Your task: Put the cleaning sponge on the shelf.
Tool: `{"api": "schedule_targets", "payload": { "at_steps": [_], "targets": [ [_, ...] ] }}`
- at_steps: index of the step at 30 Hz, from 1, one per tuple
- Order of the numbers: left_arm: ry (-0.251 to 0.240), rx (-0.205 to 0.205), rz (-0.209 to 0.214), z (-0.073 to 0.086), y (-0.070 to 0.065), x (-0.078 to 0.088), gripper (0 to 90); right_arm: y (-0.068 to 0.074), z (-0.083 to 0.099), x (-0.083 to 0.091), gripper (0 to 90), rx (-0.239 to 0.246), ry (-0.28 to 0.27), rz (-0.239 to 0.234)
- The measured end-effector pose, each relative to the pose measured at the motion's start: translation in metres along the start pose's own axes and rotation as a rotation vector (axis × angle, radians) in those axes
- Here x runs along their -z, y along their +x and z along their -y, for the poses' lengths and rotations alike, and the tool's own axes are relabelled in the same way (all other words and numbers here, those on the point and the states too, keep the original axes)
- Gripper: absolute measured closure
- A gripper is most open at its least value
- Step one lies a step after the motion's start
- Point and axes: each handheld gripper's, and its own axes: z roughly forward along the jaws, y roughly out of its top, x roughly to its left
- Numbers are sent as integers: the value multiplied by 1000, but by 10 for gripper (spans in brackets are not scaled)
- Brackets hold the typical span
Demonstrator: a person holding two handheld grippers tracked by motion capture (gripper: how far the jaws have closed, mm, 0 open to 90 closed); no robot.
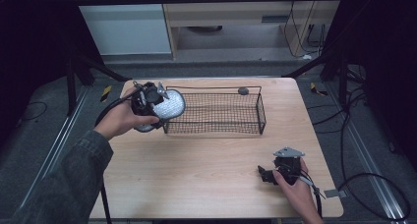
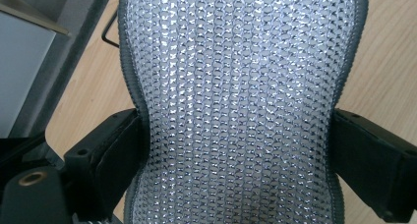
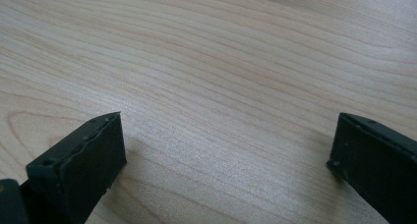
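Note:
My left gripper point(image 1: 158, 109) is shut on a silver glittery, shoe-shaped object point(image 1: 168, 104) with a grey rim, and holds it in the air over the left end of the black wire basket point(image 1: 216, 117). In the left gripper view the jaws of my left gripper point(image 2: 241, 150) press the narrow waist of the glittery object point(image 2: 241, 62) from both sides. My right gripper point(image 1: 267, 175) rests low over the table's front right, open. In the right gripper view nothing but bare wood lies between the jaws of my right gripper point(image 3: 226, 155).
A small dark round thing point(image 1: 243, 91) sits at the basket's far rim. The wooden table point(image 1: 206, 160) ends close behind the basket and just right of my right hand. Cables and stand legs lie on the floor around it.

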Motion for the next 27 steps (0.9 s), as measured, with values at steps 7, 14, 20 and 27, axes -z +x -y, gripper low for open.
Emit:
{"api": "schedule_targets", "payload": {
  "at_steps": [7,14,20,27],
  "targets": [
    [13,-35,5,-14,2,-6,86,0,0,0,4,0,1,-1],
    [26,-60,1,-22,2,-13,89,0,0,0,4,0,1,-1],
    [23,-76,2,-31,1,-16,91,0,0,0,4,0,0,-2],
    [8,-110,24,-46,1,-25,91,0,1,1,6,15,2,-4]
  ]
}}
